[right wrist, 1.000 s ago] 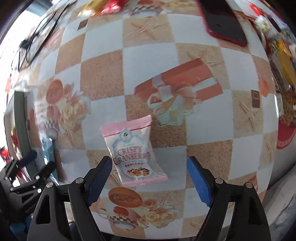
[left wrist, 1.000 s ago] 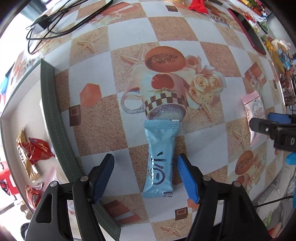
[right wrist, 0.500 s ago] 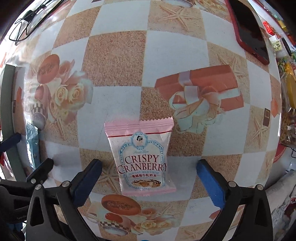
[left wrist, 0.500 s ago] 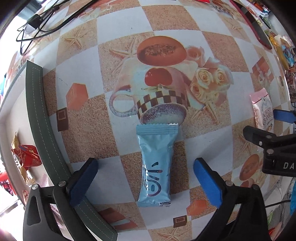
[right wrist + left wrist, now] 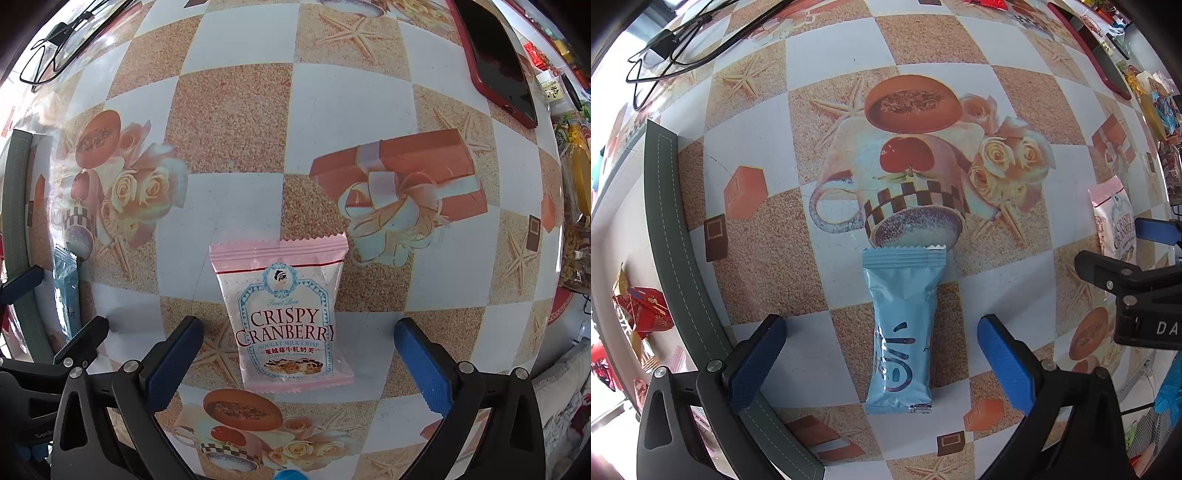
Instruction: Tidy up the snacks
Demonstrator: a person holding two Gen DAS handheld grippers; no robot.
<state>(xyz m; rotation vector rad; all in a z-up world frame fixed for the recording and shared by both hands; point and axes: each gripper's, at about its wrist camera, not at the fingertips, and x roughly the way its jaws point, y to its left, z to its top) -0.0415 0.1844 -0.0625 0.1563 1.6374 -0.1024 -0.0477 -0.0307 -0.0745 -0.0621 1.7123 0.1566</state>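
Fig.: both grippers poised over single snacks, pre-grasp.

L gripper [image 5: 882,354]: tongs fully apart, pointing down at the desk [image 5: 834,96]. Blue packet [image 5: 900,332] lies flat between the fingers w/ clear gap each side; no pad touches it. Vs. a second ago the tongs have spread from roughly packet-width to full span, and the packet sits a bit larger in view, so the gripper has also dropped closer. Packet itself unmoved: top seam at the printed cup, as before.

R gripper [image 5: 297,360]: tongs likewise wide apart, nothing clamped. Pink cranberry packet [image 5: 284,317] lies flat, centred between the fingers, untouched. Earlier it sat left of centre and tilted in view; now squared up and larger, i.e. gripper shifted over it, lowered, opened.

Placement: both packets in the desk's mid area, well apart from each other; blue one nearer the left edge, where a grey-green tray rim [image 5: 665,229] borders a tray holding red and gold sweets [image 5: 642,314]. Red phone [image 5: 498,62] toward the far right corner.

Meaning (judgement): alignment done on both sides; next step prob. lower and close on each packet, then carry to the tray. Risk: thin flat wrappers may slip under the pads.
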